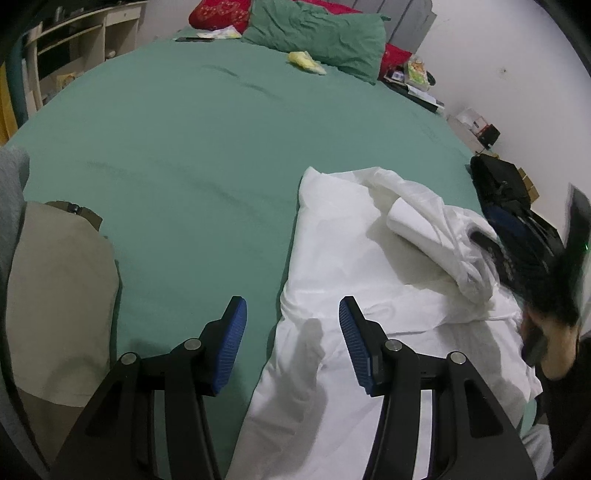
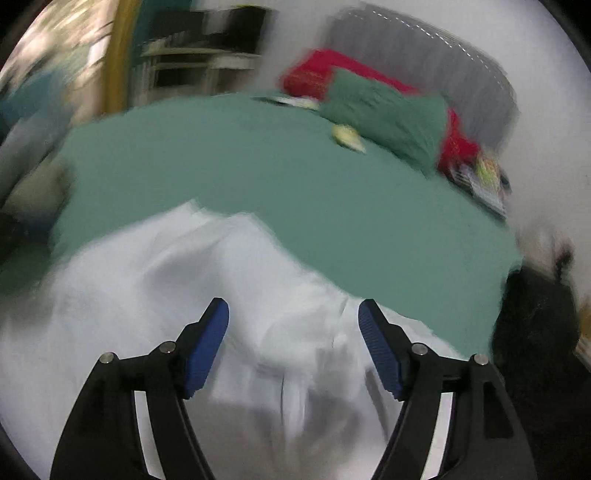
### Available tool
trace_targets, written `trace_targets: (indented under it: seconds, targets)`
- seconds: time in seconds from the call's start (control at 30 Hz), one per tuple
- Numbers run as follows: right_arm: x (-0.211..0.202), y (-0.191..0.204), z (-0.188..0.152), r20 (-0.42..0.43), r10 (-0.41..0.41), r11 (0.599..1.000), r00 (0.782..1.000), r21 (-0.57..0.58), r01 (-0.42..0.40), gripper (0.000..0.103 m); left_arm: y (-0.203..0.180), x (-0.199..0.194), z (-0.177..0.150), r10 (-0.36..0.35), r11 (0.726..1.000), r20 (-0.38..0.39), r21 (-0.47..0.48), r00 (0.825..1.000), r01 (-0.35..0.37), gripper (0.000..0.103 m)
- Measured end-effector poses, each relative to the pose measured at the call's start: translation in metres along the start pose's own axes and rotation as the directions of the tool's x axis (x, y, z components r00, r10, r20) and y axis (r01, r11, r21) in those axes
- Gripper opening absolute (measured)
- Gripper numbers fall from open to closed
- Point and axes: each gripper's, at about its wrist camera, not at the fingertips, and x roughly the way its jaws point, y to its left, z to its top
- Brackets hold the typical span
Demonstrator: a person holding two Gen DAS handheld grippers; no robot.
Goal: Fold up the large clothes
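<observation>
A large white garment point(image 1: 351, 266) lies partly folded on the green bed sheet point(image 1: 184, 147), with a bunched part at its right. My left gripper point(image 1: 291, 321) is open and empty, above the garment's left edge. My right gripper shows in the left wrist view as a dark blur point(image 1: 554, 280) at the garment's right side. In the blurred right wrist view the right gripper point(image 2: 293, 325) is open and empty over the white garment point(image 2: 184, 280).
A beige garment point(image 1: 59, 295) and a grey one point(image 1: 11, 177) lie at the left. A green pillow point(image 1: 321, 37) and red pillows point(image 1: 218, 14) sit at the bed's head. A black bag point(image 1: 506, 184) and clutter lie along the right wall. A shelf unit point(image 1: 74, 44) stands far left.
</observation>
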Motion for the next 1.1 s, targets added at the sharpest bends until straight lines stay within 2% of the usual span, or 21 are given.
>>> trace_targets:
  seconds: [0.03,0.1,0.17,0.23,0.3,0.4,0.47,0.53,0.63,0.8,0.93,1.0,1.1]
  targets:
    - [0.017,-0.008,0.006,-0.022,0.017,0.996,1.0,0.087,-0.015,0.073,0.0,0.0,0.0,-0.003,1.0,-0.001,0.001,1.0,0.003,0.055]
    - [0.031,-0.003,-0.003,-0.063,0.059,0.981,0.996,0.19,-0.046,0.073,0.0,0.0,0.0,-0.008,1.0,0.0,0.006,1.0,0.008,0.055]
    - [0.05,0.009,-0.008,-0.123,0.087,0.98,0.989,0.191,-0.063,0.073,0.0,0.002,-0.001,-0.008,1.0,-0.005,0.007,1.0,0.008,0.055]
    - [0.052,0.04,-0.025,-0.176,0.052,0.992,0.983,0.122,-0.03,0.073,0.001,0.003,-0.001,-0.01,1.0,-0.014,0.002,1.0,0.01,0.055]
    - [0.041,0.052,-0.032,-0.105,0.002,0.995,0.994,0.099,0.008,0.073,0.0,0.004,-0.003,-0.004,1.0,-0.017,0.007,1.0,0.004,0.055]
    - [0.018,0.054,-0.037,-0.084,-0.037,0.992,0.996,0.12,0.047,0.073,-0.004,-0.007,-0.005,0.003,1.0,0.02,-0.005,1.0,-0.003,0.055]
    - [-0.009,0.048,-0.041,-0.053,-0.045,0.989,0.998,0.137,0.052,0.073,-0.012,-0.024,-0.009,-0.044,0.999,0.058,-0.006,0.997,0.044,0.055]
    - [-0.036,0.037,-0.05,-0.031,-0.057,0.987,0.998,0.146,0.061,0.073,-0.02,-0.04,-0.017,-0.075,0.997,0.095,0.013,0.993,0.074,0.055]
    - [-0.082,0.01,-0.076,-0.037,-0.086,0.984,0.996,0.153,0.09,0.073,-0.024,-0.057,-0.04,-0.052,0.998,0.13,0.026,0.99,0.049,0.055]
    - [-0.134,-0.048,-0.144,-0.121,-0.127,0.964,0.984,0.217,0.151,0.073,-0.014,-0.062,-0.084,-0.001,1.0,0.117,-0.016,0.993,0.003,0.055]
    - [-0.173,-0.09,-0.197,-0.181,-0.166,0.921,0.969,0.324,0.218,0.073,-0.002,-0.071,-0.116,0.053,0.999,0.142,-0.009,0.988,-0.053,0.055]
    - [-0.192,-0.111,-0.223,-0.201,-0.177,0.884,0.963,0.398,0.246,0.073,0.008,-0.079,-0.131,0.074,0.997,0.156,-0.035,0.985,-0.069,0.055]
    - [-0.208,-0.128,-0.254,-0.206,-0.137,0.831,0.969,0.509,0.225,0.073,0.021,-0.086,-0.145,0.104,0.991,0.134,-0.1,0.985,-0.091,0.059]
